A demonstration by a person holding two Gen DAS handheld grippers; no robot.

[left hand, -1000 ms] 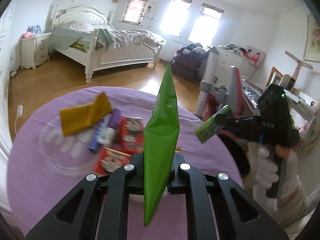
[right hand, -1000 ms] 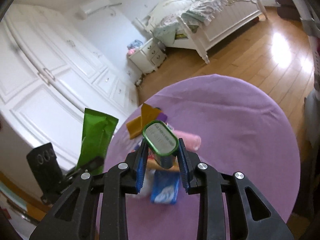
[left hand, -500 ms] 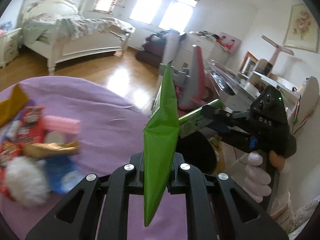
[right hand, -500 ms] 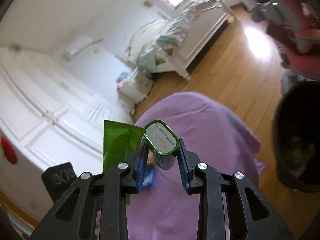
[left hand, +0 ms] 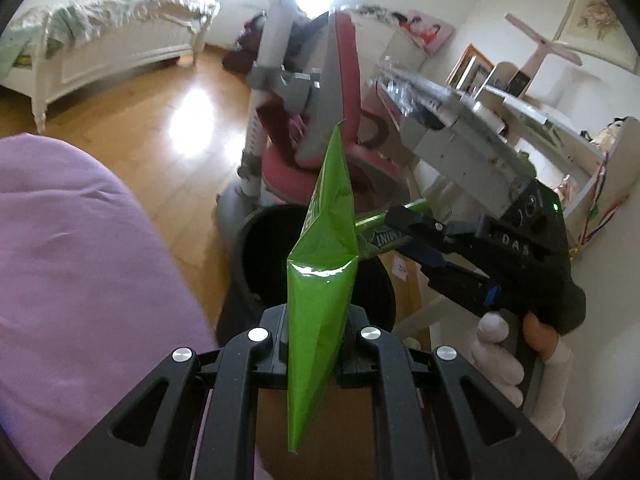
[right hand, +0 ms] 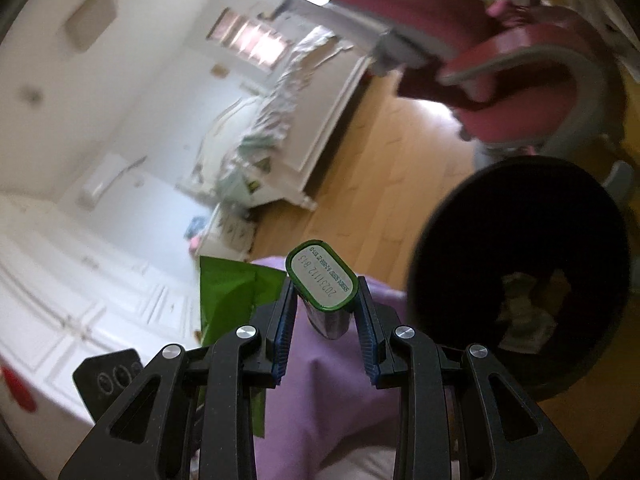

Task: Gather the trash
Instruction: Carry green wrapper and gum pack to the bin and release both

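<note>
My left gripper (left hand: 314,330) is shut on a bright green snack bag (left hand: 322,264) that stands on edge between the pads, over the black trash bin (left hand: 266,240) on the floor. My right gripper (right hand: 325,308) is shut on a small green gum container (right hand: 322,280), its white base facing the camera. In the left wrist view the right gripper (left hand: 390,224) holds that container (left hand: 380,232) just right of the bag, above the bin. In the right wrist view the bin (right hand: 452,264) opens at the right with crumpled trash (right hand: 524,312) inside, and the green bag (right hand: 228,300) shows at left.
The purple-clothed round table (left hand: 72,280) lies left of the bin. A pink and grey chair (left hand: 336,100) stands just behind the bin, a cluttered desk (left hand: 480,120) to its right. Wooden floor (left hand: 132,120) runs to a white bed (left hand: 100,40). A gloved hand (left hand: 500,356) holds the right gripper.
Both grippers swung right off the table, away from the pile of trash, and now hang over the black bin. Each keeps its grip on its item.
</note>
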